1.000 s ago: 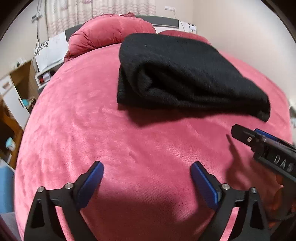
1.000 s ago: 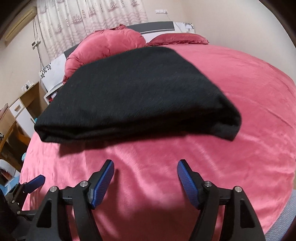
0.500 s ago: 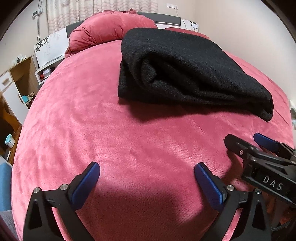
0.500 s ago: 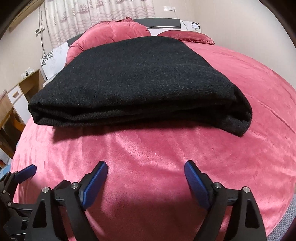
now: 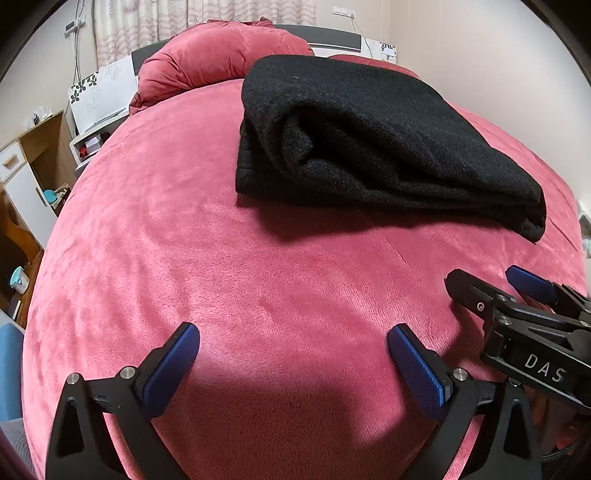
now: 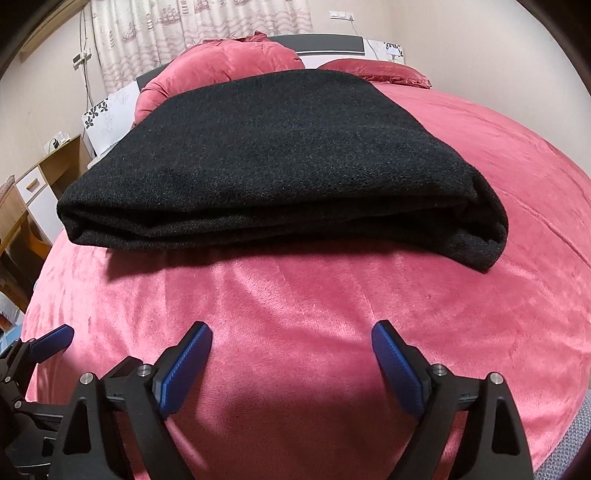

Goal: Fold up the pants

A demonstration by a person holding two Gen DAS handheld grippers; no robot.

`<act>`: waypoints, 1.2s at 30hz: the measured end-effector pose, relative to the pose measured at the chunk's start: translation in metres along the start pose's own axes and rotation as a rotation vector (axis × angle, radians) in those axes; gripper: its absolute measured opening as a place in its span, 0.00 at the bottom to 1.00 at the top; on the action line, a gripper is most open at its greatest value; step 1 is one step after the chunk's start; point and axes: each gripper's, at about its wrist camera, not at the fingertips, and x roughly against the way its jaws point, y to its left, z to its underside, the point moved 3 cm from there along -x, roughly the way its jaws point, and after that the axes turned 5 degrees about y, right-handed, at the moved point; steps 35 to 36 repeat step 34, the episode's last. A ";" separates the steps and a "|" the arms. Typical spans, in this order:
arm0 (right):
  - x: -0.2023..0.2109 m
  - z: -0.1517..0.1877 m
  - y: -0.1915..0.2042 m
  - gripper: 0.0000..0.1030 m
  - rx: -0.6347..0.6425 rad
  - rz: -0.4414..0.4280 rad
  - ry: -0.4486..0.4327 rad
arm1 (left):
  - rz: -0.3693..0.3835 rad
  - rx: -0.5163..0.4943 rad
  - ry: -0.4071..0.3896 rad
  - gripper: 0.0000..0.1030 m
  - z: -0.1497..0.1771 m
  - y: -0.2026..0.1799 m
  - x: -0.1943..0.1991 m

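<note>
Folded black pants (image 5: 369,147) on pink bedspread (image 5: 221,277), curtained bedroom, both grippers' jaws apart

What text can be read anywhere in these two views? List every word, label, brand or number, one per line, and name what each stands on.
"DAS": white letters on the black body of the right gripper, seen in the left wrist view.
The white board by the bed's head carries only a dark leaf pattern, no letters.
Nothing is readable on the black pants, the pink blanket, the curtain or the left gripper.
</note>
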 end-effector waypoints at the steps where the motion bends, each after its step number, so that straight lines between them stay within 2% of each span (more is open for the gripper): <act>1: -0.002 -0.001 -0.001 0.89 0.002 -0.001 0.001 | -0.003 -0.001 0.000 1.00 0.000 0.000 0.000; 36: -0.006 -0.003 0.005 0.91 0.012 0.001 0.006 | -0.004 -0.005 -0.002 1.00 0.002 -0.001 0.002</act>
